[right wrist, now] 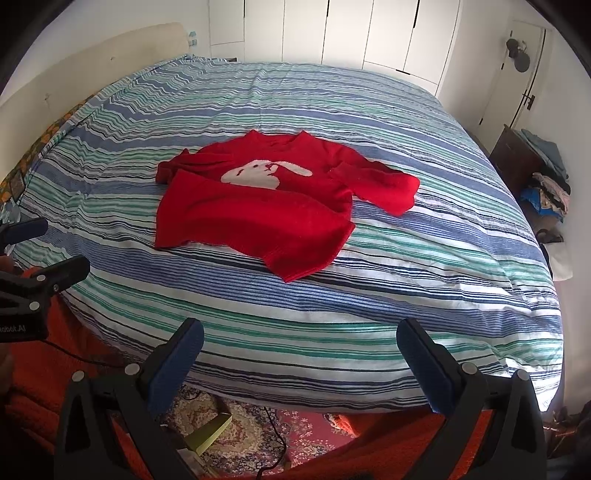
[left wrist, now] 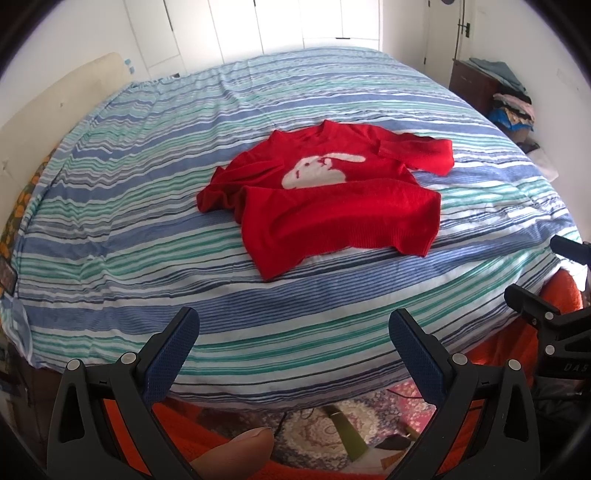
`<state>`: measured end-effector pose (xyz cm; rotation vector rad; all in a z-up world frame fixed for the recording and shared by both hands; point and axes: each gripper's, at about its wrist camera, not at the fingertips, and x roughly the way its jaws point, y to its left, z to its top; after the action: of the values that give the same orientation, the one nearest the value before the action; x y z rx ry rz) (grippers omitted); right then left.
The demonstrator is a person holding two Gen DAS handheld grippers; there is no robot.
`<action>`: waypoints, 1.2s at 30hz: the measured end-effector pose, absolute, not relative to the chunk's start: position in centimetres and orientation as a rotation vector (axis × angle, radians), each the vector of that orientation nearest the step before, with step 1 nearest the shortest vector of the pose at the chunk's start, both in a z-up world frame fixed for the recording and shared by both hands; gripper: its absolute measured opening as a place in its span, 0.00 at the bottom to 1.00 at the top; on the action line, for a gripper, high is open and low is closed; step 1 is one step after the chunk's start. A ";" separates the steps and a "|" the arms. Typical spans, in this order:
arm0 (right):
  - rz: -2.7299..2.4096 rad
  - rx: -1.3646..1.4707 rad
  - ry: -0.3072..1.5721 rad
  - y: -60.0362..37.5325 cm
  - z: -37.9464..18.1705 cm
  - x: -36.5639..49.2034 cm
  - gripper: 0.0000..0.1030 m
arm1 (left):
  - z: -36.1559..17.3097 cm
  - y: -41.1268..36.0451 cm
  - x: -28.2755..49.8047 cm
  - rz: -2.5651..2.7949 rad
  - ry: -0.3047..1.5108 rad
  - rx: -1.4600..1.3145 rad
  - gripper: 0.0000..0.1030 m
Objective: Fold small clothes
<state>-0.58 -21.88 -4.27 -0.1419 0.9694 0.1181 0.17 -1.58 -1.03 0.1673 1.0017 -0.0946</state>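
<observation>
A small red sweater (left wrist: 332,206) with a white rabbit on its chest lies face up in the middle of the striped bed (left wrist: 147,206). It also shows in the right wrist view (right wrist: 258,214). Its sleeves lie out to the sides and its hem is rumpled. My left gripper (left wrist: 293,325) is open and empty, above the bed's near edge, well short of the sweater. My right gripper (right wrist: 299,334) is open and empty, also above the near edge. Each gripper shows at the side of the other's view, the right one (left wrist: 546,280) and the left one (right wrist: 48,251).
The bed (right wrist: 406,258) has a beige headboard (left wrist: 55,99) on the left. White wardrobe doors (right wrist: 369,33) stand behind it. A dark cabinet with piled clothes (left wrist: 509,103) stands at the right. A patterned rug (right wrist: 240,435) and orange fabric (right wrist: 388,450) lie below the near edge.
</observation>
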 end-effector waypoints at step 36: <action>0.122 -0.141 0.979 -21.7 -4.5 -0.7 1.00 | -1.0 -1.6 0.2 -0.097 1.009 0.167 0.99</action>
<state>-0.69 -21.69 -4.48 -0.1407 0.9793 0.1222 0.22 -1.62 -1.01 0.1672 1.0087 -0.0967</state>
